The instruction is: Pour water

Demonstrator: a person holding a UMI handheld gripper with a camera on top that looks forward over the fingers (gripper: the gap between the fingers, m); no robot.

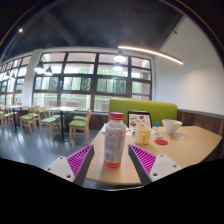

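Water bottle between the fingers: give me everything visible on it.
The water bottle is clear plastic with a red cap and a pale label band around its middle. It stands upright on the light wooden table, between the open gripper's pink-padded fingers, gaps apparently either side. Cap on; water level unreadable.

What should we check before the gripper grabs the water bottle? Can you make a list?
1. Bottle between the fingers: ok, it stands between the pink pads.
2. Gripper open: ok, gaps show at both sides of the bottle.
3. Bottle upright on the table: ok.
4. Cap on: ok, a red cap sits on top, so it must come off before pouring.
5. Something to pour into: cannot tell; a bowl stands beyond the fingers, but no cup is clear.
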